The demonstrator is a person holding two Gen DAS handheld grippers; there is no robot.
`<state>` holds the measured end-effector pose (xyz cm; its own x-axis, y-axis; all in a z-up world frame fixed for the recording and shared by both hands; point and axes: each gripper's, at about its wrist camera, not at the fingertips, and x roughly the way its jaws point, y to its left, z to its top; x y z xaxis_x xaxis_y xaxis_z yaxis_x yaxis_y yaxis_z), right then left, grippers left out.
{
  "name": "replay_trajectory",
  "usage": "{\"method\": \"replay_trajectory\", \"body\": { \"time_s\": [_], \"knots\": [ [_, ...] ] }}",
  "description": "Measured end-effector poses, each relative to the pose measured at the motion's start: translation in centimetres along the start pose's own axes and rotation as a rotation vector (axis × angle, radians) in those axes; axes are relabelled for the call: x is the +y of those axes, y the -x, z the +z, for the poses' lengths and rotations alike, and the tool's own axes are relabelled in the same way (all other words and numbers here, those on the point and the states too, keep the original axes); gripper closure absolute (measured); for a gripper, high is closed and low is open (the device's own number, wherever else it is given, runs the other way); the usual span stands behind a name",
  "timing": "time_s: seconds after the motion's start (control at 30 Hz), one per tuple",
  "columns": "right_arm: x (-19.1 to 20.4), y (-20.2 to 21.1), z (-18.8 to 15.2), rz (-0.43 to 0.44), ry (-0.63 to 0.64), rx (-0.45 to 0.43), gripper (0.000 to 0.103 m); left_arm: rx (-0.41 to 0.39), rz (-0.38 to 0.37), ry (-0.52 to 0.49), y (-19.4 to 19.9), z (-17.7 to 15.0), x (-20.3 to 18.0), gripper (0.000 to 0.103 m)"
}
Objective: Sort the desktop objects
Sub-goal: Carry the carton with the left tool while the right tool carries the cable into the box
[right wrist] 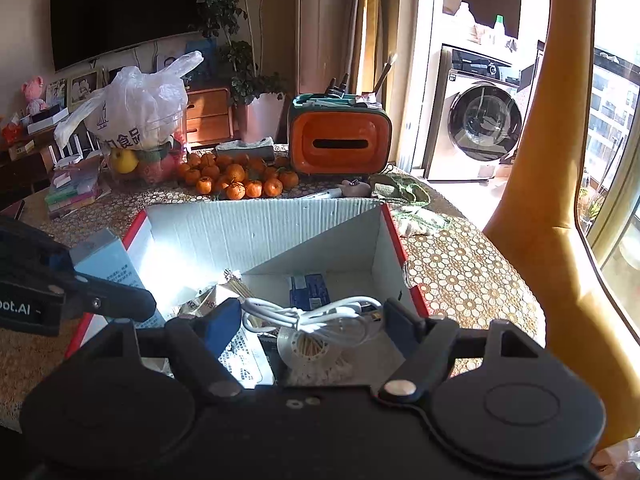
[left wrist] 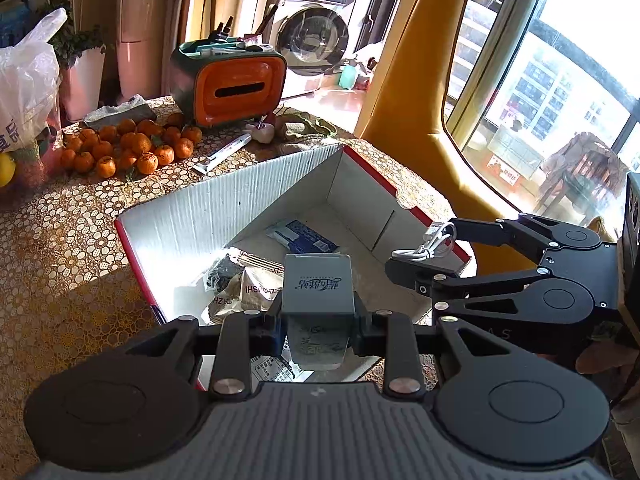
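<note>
- Left gripper [left wrist: 318,322] is clamped on a small grey carton [left wrist: 318,284], held above the near edge of an open white box [left wrist: 224,204].
- Right gripper [right wrist: 312,320] is closed on a coiled white cable [right wrist: 316,314], held over the box's right side.
- Packets [left wrist: 244,292] lie inside the box.
- Tangerines [left wrist: 132,148] sit on the patterned table [left wrist: 60,232] behind.

grey carton [left wrist: 318,284] and coiled white cable [right wrist: 316,314] above box [right wrist: 256,224].
</note>
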<state>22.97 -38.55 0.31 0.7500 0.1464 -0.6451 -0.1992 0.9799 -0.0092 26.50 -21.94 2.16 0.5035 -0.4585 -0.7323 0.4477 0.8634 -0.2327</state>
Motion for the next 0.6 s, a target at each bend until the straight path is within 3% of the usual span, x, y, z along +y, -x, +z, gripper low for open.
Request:
{"method": "replay_trajectory", "body": {
  "time_s": [0.27, 0.6],
  "knots": [
    [-0.6, -3.5, 0.7, 0.006, -0.022, 0.07, 0.026, 0.092, -0.028, 0.071, -3.4, 0.4, 1.5, 0.074],
    [0.0, -7.4, 1.2, -0.004, -0.025, 0.14, 0.026, 0.131, -0.025, 0.084, -5.6, 0.9, 2.6, 0.074]
  ]
}}
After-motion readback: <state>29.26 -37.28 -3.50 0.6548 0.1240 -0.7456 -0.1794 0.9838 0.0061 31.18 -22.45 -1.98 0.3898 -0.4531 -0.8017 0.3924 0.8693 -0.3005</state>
